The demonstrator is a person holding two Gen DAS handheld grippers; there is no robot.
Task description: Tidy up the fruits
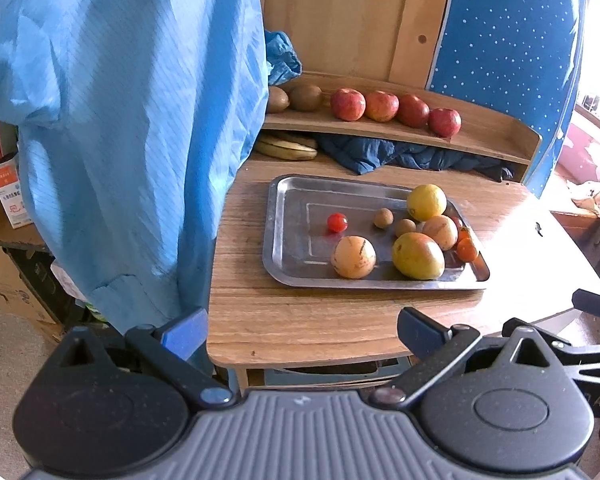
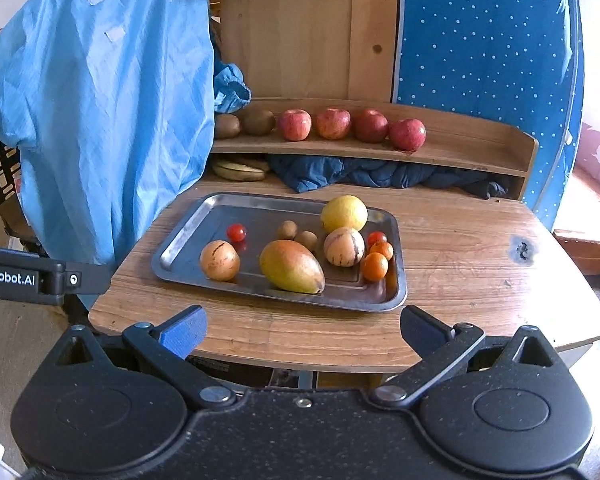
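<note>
Two grippers, left and right, hang wide open and empty before the bench. On it, a tray carries a mango, lemon and small fruits; four apples line the shelf.

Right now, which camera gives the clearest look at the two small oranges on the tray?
The right wrist view: both small oranges sit in the open beside the tray's right rim. In the left wrist view, the oranges are partly hidden behind larger fruit.
</note>
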